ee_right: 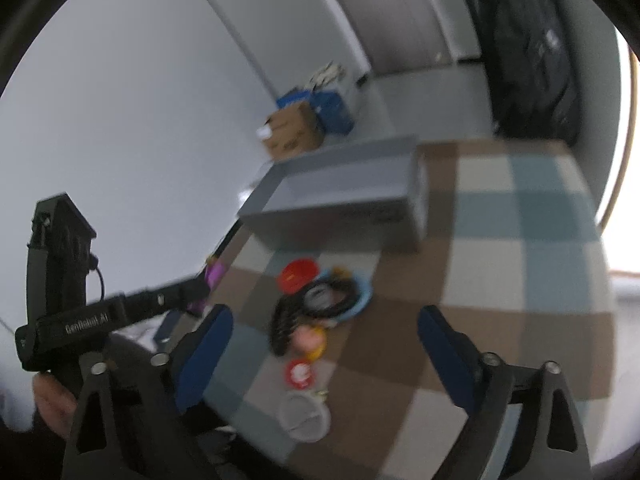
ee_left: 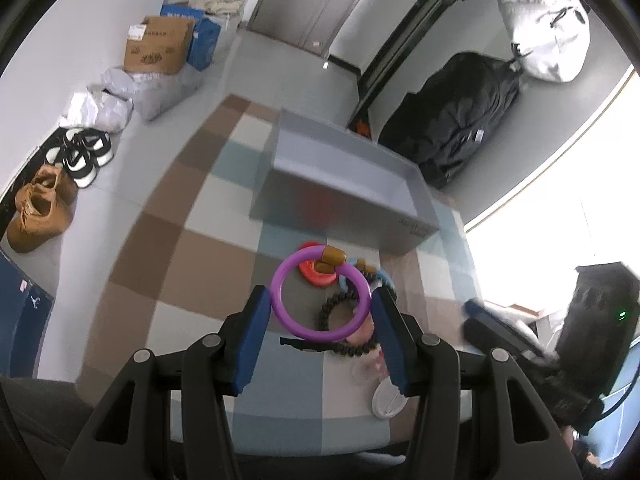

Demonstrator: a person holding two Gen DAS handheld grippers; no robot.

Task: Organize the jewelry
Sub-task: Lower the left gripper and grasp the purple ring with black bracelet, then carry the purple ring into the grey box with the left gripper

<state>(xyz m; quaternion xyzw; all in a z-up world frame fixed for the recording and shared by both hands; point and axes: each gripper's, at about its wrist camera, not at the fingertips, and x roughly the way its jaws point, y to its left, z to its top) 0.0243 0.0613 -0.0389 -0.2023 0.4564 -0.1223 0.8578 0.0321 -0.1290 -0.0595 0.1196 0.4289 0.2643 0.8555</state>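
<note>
Here, in the left wrist view, the left gripper [ee_left: 322,312] pinches a purple bangle [ee_left: 320,294] between its two blue pads, one pad pressing on each side of the ring. The bangle is a smooth, glossy hoop of round section with a brown, bead-like clasp [ee_left: 334,255] at its far side, and it stands lifted above the checked cloth [ee_left: 180,264], a soft surface of brown, cream and pale blue squares.

Beneath and just beyond the held ring lies the rest of the jewelry pile: a flat red-orange ring [ee_left: 316,272], a black beaded bracelet [ee_left: 340,320] with a knobbly texture, and a light blue piece [ee_left: 384,278] at the pile's right edge. A whitish round item [ee_left: 386,400] sits nearer, close to the right pad. Past the pile stands a grey open box [ee_left: 344,176] with straight matte walls, resting on the cloth.

In the right wrist view, which is blurred, the right gripper [ee_right: 324,340] has its jaws spread wide with nothing between the pads; it hangs over the same pile, where the black bracelet [ee_right: 320,300], a light blue ring [ee_right: 360,300] and the red disc [ee_right: 298,274] lie just ahead of its tips. The purple bangle [ee_right: 214,274] shows at the left of that view, at the other gripper's tip, apart from the pile.
</note>
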